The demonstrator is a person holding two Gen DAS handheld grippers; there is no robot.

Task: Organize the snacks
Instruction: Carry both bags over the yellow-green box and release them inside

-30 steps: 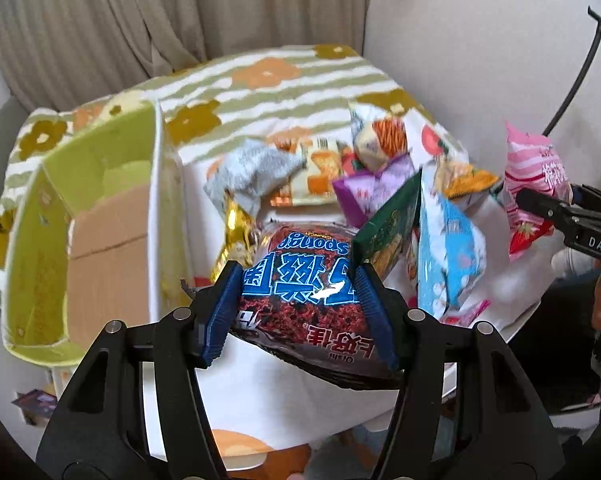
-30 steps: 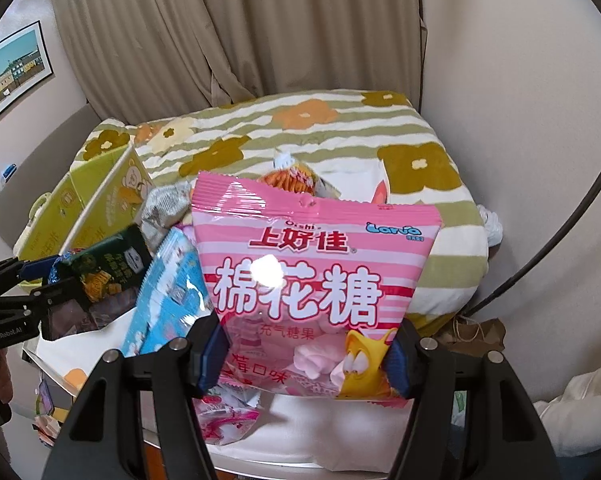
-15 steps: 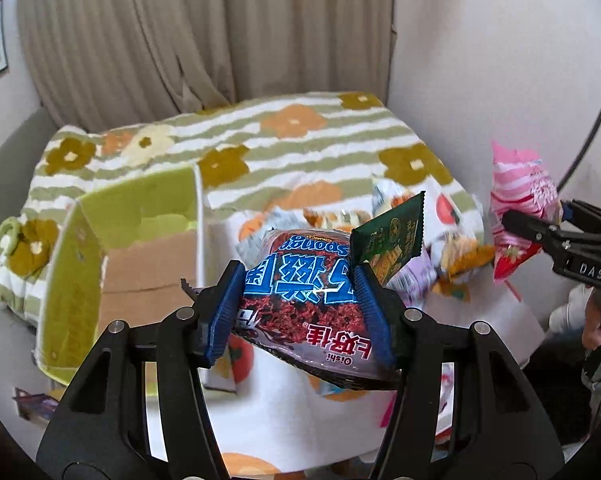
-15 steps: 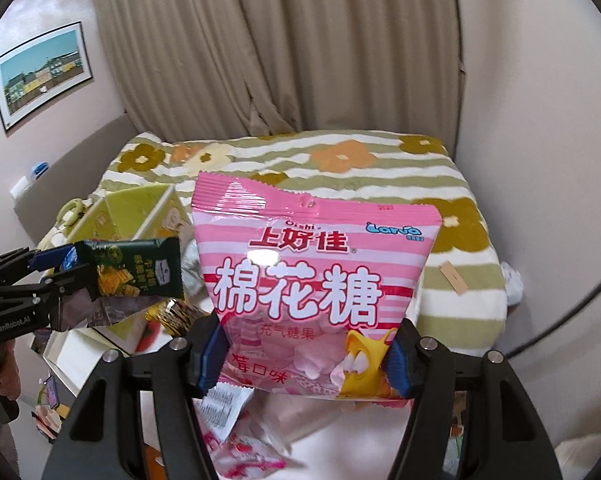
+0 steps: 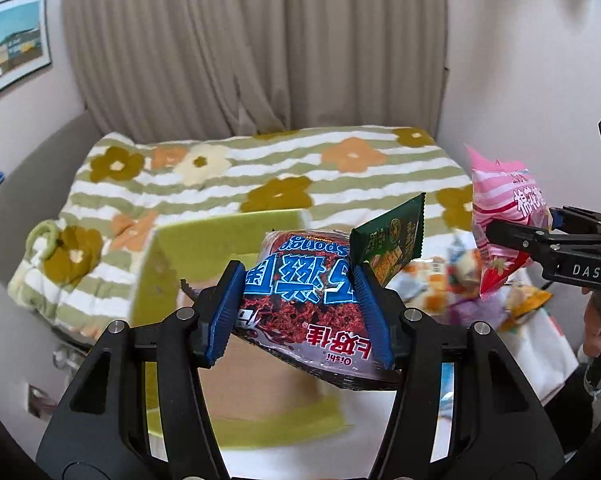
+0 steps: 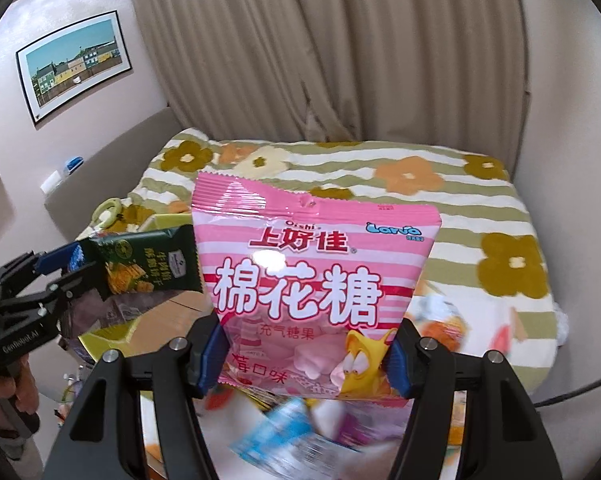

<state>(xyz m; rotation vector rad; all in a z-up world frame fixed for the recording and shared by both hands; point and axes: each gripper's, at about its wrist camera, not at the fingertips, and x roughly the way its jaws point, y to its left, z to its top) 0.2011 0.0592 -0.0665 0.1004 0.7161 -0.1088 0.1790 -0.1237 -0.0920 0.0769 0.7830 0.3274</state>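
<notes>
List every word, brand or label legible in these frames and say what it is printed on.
"Oishi 上好佳", "棉花糖", "充气糖果", "Larva": pink marshmallow bag, held in the right gripper.
"上好佳", "Oishi", "Sponge", upside down: dark red snack bag, held in the left gripper.
"DAS": right gripper body, left wrist view.
"GenRobot.AI": left gripper body, right wrist view.
Green packet: print too small to read.
Loose snacks: blurred.

Between the fingers of the left gripper [image 5: 300, 312]: a chocolate sponge bag [image 5: 308, 300], a cracker packet [image 5: 392, 240] wedged upright at its right edge, an open box [image 5: 236, 232] below and behind. Further back, a bed [image 5: 260, 176] before a curtain [image 5: 252, 48]. To the right, a marshmallow bag [image 6: 308, 280] upright in the right gripper [image 6: 308, 356], above loose snacks [image 6: 284, 436] on a table [image 5: 548, 344].
</notes>
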